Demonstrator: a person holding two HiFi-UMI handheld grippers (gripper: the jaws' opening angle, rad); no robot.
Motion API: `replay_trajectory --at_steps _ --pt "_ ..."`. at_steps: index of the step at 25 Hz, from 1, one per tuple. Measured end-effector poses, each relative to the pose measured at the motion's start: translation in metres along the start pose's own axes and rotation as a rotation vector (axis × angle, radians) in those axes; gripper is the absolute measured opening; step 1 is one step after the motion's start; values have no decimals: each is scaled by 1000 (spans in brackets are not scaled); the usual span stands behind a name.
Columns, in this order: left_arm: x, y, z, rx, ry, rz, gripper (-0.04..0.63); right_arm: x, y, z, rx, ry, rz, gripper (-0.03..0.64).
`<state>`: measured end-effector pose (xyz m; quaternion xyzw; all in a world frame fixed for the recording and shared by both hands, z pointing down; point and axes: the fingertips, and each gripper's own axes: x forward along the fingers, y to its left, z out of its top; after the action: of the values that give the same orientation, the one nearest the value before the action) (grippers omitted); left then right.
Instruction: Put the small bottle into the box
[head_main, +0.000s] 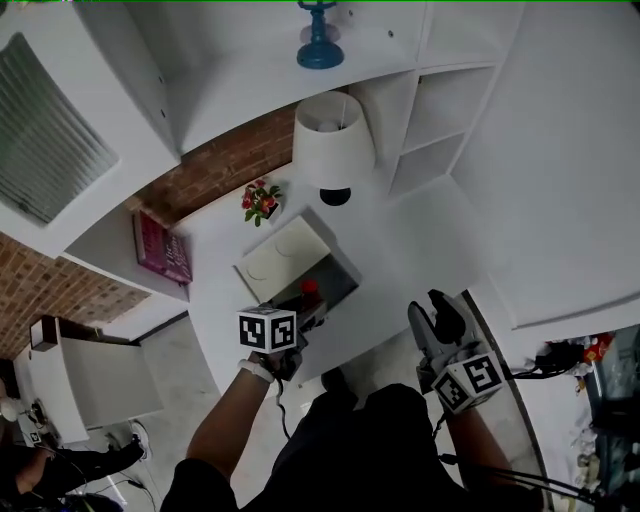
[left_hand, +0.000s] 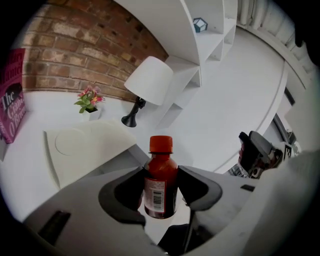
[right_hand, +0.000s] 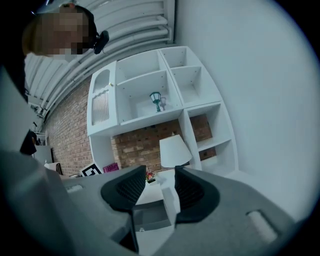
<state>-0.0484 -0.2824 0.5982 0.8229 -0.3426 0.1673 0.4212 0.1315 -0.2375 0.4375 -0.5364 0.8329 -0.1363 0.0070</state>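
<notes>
Between the jaws of the left claw (left_hand: 160, 187), the small bottle (left_hand: 161, 175) is gripped around its labelled body, upright, red cap up and clear of the pads. The claw is clenched on it. The bottle is not yet in the box (left_hand: 121, 159). The open grey compartment is seen just ahead of this claw and slightly left, with the white lid (left_hand: 82, 150) folded back beyond it. In the head view the cap (head_main: 309, 288) is seen over the near edge of the box (head_main: 340, 275). The right claw (right_hand: 160, 192) is held released, nothing gripped, well to the right of the left one; the box (right_hand: 149, 217) is only framed in the gap between its jaws.

Risks, as judged from here:
- The near wall could be clipped by the bottle's base if it is pushed forward before being raised enough. The box is not steadied by anything, so it could be shoved across the table (head_main: 390, 250).
- The grip is taken on a round, smooth-looking body, so the bottle could be twisted or slid down if knocked.
- If it is let go while high or tilted, the bottle could tip over inside or bounce out.
- The lid could be nudged shut if the reach is overshot.
</notes>
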Motion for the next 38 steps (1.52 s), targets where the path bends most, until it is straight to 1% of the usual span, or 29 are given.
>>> replay_trajectory --at_steps 4,7,11,14,16,18,22,30,35,38 --pt "28 18 0 2 65 23 212 21 -9 -4 11 31 11 182" --pt "47 30 1 5 105 62 212 36 -27 -9 22 43 25 175" --pt "75 42 -9 4 174 112 212 53 -49 -13 42 62 50 172" --pt "93 50 -11 23 217 152 212 63 -67 -17 74 79 58 167" --pt "104 54 -15 46 248 169 212 66 -79 -21 93 88 55 166" --pt "113 59 -20 54 284 181 212 67 -90 -25 113 95 46 163" --pt "126 68 -27 29 347 195 212 69 -108 -32 137 108 36 156" --pt "148 79 -37 -28 433 211 212 75 -126 -49 179 150 22 146" --pt "152 81 -37 -104 448 185 212 78 -127 -50 200 156 21 146" --pt "151 82 -35 -122 434 183 212 80 -126 -48 205 153 27 146"
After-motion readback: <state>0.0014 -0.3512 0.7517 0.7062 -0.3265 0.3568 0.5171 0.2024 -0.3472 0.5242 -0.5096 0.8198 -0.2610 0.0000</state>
